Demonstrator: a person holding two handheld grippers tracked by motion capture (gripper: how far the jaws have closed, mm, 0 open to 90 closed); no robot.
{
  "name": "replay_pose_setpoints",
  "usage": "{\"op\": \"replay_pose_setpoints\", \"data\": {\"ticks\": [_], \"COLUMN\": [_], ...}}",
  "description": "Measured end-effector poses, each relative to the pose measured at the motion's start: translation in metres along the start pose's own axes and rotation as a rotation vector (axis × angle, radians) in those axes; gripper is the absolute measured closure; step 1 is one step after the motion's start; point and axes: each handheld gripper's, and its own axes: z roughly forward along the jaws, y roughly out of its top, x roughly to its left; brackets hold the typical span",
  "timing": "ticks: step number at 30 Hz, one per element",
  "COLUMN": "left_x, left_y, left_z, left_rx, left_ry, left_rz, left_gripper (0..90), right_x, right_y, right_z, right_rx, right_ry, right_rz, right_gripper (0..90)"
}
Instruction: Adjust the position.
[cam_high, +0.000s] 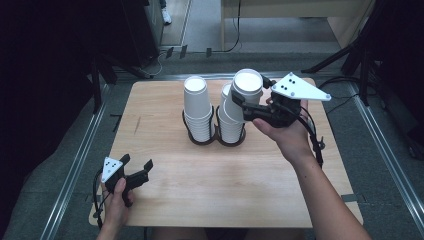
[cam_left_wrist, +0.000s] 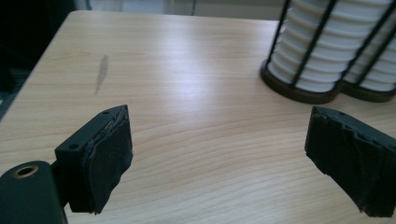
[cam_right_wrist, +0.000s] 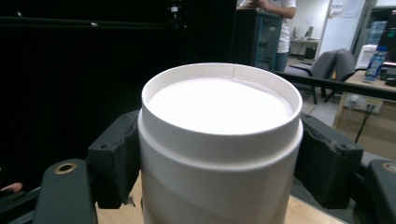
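High view: the right hand (cam_high: 282, 132) reaches over the desk (cam_high: 225, 170), its tongs (cam_high: 239, 102) clamped on an upside-down white cup (cam_high: 246, 87), tilted over the right-hand stack (cam_high: 231, 127) in the black holder (cam_high: 202, 140). The left tongs (cam_high: 135, 162) rest wide open, holding nothing, near the front-left edge.

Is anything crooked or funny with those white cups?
Yes. The top cup of the right stack leans over to the right instead of sitting straight, because the right tool is clamped on it. The left stack stands straight in its black wire holder. Nothing looks spilled or broken.
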Motion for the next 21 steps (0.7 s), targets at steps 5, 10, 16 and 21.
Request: {"op": "replay_pose_setpoints", "data": {"ticks": [5,10,16,21], "left_x": [-0.013,-0.032,-0.056,-0.072], "left_y": [0.005,0.013,0.023,0.030], "left_z": [-0.002,-0.004,-0.005,-0.006], "left_rx": [-0.010,-0.038,-0.048,-0.071], "left_ry": [-0.068,-0.136,-0.228,-0.211], "left_rz": [0.006,0.028,0.071,0.100], "left_gripper": [7.8,7.8,7.8,7.8], "right_x": [0.001,0.002,0.002,0.003], "right_y": [-0.015,-0.030,-0.044,-0.052], "right_z": [-0.007,-0.013,-0.020,-0.025], "right_rx": [0.015,0.028,0.042,0.048], "right_ry": [0.015,0.027,0.033,0.040], "right_rz": [0.011,0.020,0.020,0.030], "right_gripper": [23.6,23.6,23.6,23.6]}}
